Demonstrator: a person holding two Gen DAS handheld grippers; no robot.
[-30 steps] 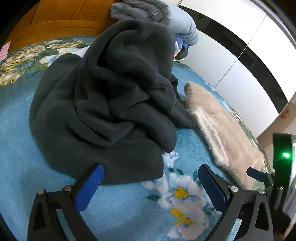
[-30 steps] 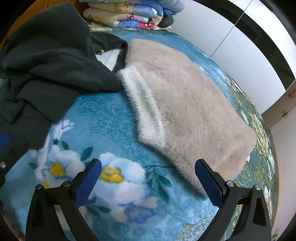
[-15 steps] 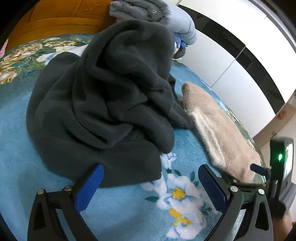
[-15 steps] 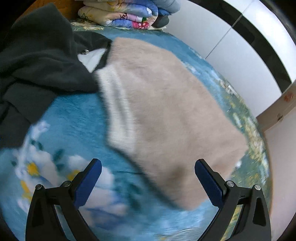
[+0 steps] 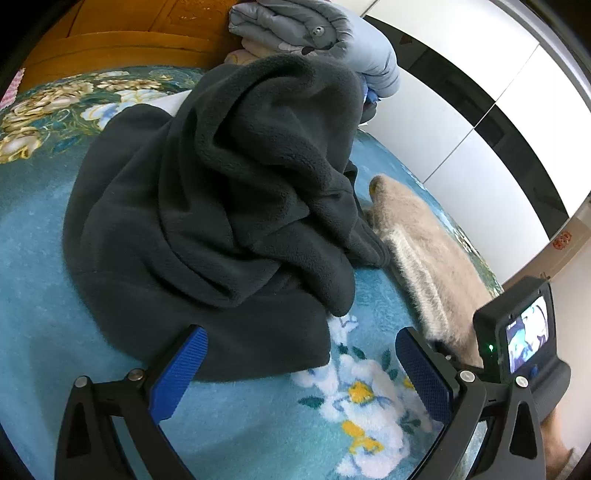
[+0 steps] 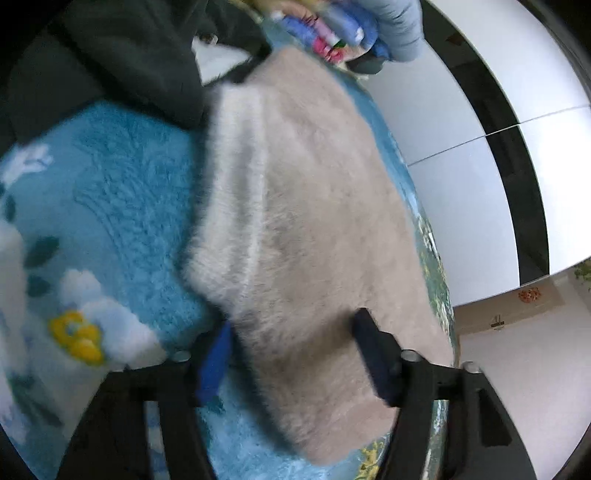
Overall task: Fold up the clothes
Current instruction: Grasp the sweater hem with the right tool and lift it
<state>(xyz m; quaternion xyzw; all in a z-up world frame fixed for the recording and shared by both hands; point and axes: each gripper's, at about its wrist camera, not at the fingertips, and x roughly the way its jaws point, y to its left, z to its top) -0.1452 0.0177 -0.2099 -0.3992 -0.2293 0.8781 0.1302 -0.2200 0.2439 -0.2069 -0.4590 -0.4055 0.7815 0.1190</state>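
A dark grey fleece garment (image 5: pixel 221 206) lies crumpled in a heap on the blue floral bedspread (image 5: pixel 55 295). My left gripper (image 5: pixel 299 354) stands open just in front of its near hem, with nothing between the fingers. To the right lies a fluffy beige sweater (image 5: pixel 436 266), which fills the right wrist view (image 6: pixel 314 206). My right gripper (image 6: pixel 291 343) has its jaws drawn in on the sweater's near edge, the left finger (image 6: pixel 216 354) at its side and the right finger (image 6: pixel 369 343) pressed into the fur. The view is blurred.
Folded bedding (image 5: pixel 314 33) is stacked against the wooden headboard (image 5: pixel 129 33) at the back. White wardrobe doors (image 5: pixel 461 110) with dark strips run along the bed's right side. The right-hand device's small screen (image 5: pixel 526 334) shows at the left wrist view's right edge.
The right gripper has moved forward onto the beige sweater and its jaws have narrowed around the near edge. The left gripper has barely moved and stays open.
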